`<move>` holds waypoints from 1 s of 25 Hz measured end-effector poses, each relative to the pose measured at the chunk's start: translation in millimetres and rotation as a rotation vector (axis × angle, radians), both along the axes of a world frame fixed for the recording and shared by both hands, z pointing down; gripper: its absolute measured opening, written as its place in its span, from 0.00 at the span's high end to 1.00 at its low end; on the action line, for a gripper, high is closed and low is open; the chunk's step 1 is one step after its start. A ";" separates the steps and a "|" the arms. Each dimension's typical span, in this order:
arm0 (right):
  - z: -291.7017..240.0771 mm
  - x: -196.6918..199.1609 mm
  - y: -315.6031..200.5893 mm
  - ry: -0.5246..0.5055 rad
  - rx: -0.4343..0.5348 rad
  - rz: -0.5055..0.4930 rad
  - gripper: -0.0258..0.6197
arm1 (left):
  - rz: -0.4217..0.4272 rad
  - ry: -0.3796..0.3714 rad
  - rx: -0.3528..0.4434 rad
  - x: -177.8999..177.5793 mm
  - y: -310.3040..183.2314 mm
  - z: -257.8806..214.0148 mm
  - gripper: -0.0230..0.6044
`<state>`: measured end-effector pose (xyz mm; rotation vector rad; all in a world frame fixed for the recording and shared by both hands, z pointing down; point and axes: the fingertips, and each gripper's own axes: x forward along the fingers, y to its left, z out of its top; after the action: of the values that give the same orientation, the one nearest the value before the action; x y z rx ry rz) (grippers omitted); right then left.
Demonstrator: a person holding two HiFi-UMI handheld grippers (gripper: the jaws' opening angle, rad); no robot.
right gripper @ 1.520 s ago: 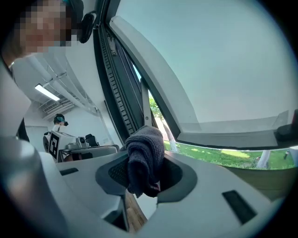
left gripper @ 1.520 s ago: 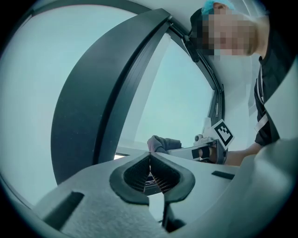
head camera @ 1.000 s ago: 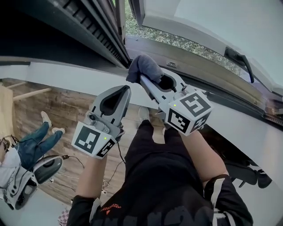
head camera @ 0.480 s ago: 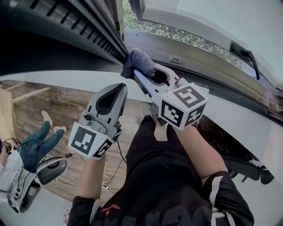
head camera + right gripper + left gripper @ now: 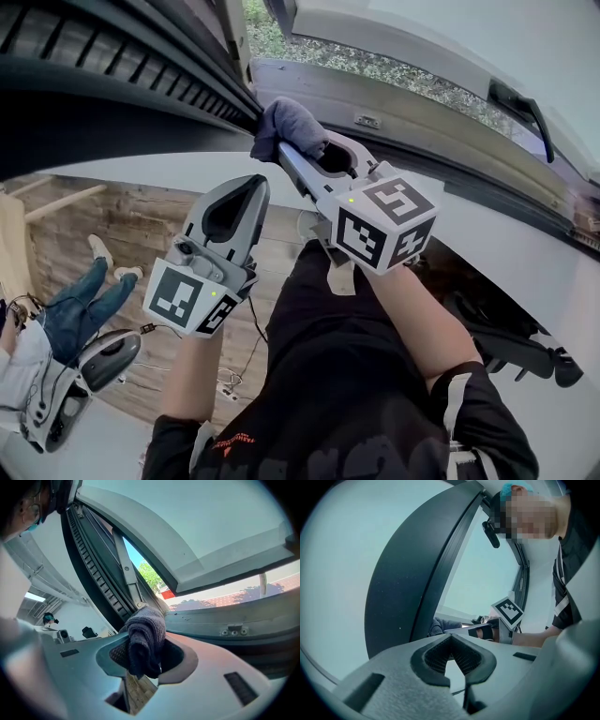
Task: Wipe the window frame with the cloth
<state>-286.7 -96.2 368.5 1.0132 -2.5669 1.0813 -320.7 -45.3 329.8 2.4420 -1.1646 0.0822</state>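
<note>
At window frame [image 5: 422, 124], cloth [image 5: 289, 122] clamped in right gripper [image 5: 294, 152]

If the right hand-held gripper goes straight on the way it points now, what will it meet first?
Probably the corner of the window frame: the cloth it holds leads and looks nearly there; depth is unclear.

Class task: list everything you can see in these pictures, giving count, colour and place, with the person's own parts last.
window frame: one, dark grey-brown, across the top
open sash: one, white, above the frame
window handle: one, black, upper right on the sash
metal plate: one, small, grey, on the frame
cloth: one, dark grey, bunched at the frame's left corner
wooden floor: brown, below left
seated person: one, blue jeans, lower left
left gripper: one, grey, shut, empty
right gripper: one, grey, shut on the cloth
</note>
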 end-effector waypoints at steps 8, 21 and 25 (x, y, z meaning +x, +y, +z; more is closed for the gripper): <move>-1.9 22.7 5.4 -0.008 -0.008 0.028 0.77 | 0.032 0.000 0.002 22.7 1.9 -3.1 0.93; -5.4 85.8 14.1 -0.021 -0.011 0.102 0.77 | 0.115 -0.012 0.009 83.2 4.9 -10.9 0.93; -5.8 107.0 17.3 -0.024 -0.012 0.126 0.77 | 0.145 -0.013 0.013 104.8 4.8 -13.1 0.93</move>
<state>-179.7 -79.0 362.7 1.1803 -2.5413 1.1444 -215.9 -40.5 316.7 2.5377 -0.9949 0.1341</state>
